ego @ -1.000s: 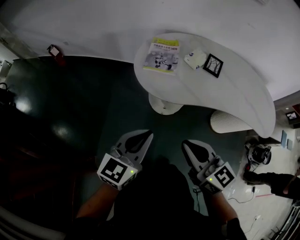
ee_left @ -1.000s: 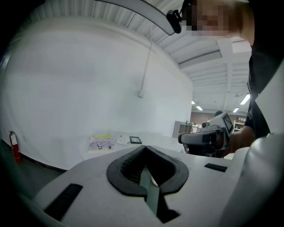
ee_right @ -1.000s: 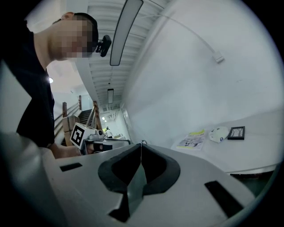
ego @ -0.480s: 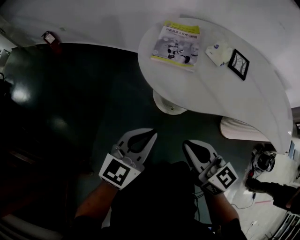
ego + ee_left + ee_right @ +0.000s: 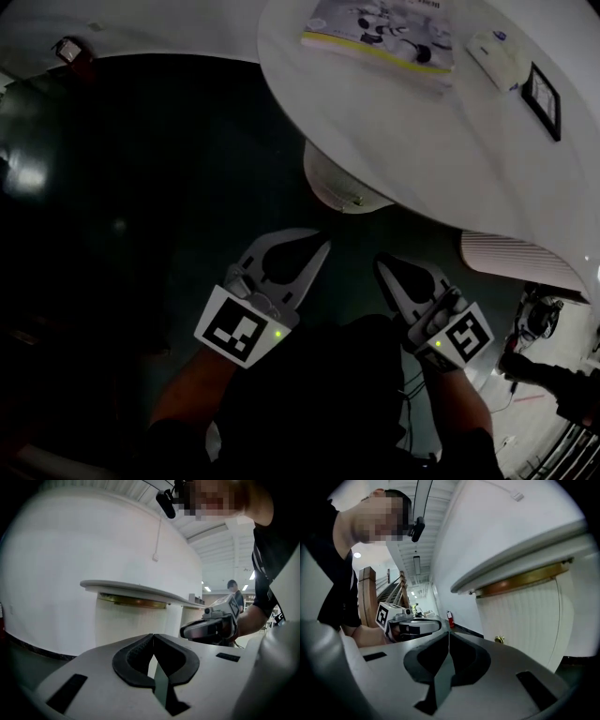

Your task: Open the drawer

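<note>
Pair: left tongs (image 5: 322, 247), right tongs (image 5: 382, 264), level, closed.

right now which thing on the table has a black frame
The small picture at the far right; the booklet and white pack beside it have no frame.

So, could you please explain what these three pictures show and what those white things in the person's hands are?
A person holds a two-jaw gripper in each hand; there is no robot arm. The top-down picture comes from a camera on their head: it shows the left gripper, the right gripper and a white round table bearing a booklet, a small white box and a black-framed card. The other two pictures come from cameras riding on each gripper, looking along its jaws. Both pairs of jaws are shut, with nothing held. The right gripper view shows a small brass knob on the table's ribbed base.
</note>
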A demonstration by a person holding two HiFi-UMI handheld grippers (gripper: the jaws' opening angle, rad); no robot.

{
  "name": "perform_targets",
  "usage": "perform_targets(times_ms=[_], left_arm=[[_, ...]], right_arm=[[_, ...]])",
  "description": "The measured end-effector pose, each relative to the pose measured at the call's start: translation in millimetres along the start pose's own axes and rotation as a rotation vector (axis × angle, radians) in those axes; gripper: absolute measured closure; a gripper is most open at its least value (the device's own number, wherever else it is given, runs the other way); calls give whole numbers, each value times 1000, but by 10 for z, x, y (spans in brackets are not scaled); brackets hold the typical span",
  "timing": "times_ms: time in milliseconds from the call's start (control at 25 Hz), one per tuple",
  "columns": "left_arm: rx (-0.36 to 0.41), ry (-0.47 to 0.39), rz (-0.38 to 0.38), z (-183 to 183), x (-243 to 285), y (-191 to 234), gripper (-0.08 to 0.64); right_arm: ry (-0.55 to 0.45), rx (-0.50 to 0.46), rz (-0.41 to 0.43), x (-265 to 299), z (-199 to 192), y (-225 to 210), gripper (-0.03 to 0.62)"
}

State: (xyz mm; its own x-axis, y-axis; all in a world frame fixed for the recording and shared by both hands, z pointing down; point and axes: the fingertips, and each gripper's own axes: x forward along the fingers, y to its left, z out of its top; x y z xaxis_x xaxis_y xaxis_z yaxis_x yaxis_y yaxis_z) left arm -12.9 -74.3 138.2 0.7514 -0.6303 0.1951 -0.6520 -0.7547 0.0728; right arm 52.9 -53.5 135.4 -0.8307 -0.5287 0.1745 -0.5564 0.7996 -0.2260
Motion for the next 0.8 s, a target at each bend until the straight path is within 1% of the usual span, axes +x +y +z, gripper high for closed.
perform_targets(times_ms=[160,320,440,520,600,720,800], left_arm=[[45,4,-23,-428,155,43,548],[32,4,-44,-832,309,85,548],[16,-4,-70,-1122,383,160,548],[31,-8,-86,-1289,444,195,548],[36,-7,-105,-1433,535,134,548],[37,5,-134,-1648,660,60,548],[50,3,-141,-1764,740,64,546]], right_arm=[[-11,-19,3,90,-397,-161,575],[-18,-16,-12,170,-778,-321,575],[-17,-31,-30,290,-1046,-413,575],[-22,-55,-32,356,-1195,-467,575],[-20,-77,-26,321,-1348,-513,575],[4,-98,-17,264,-1587,-574,575],[20,-111,-27,269,-1742,-668,574]])
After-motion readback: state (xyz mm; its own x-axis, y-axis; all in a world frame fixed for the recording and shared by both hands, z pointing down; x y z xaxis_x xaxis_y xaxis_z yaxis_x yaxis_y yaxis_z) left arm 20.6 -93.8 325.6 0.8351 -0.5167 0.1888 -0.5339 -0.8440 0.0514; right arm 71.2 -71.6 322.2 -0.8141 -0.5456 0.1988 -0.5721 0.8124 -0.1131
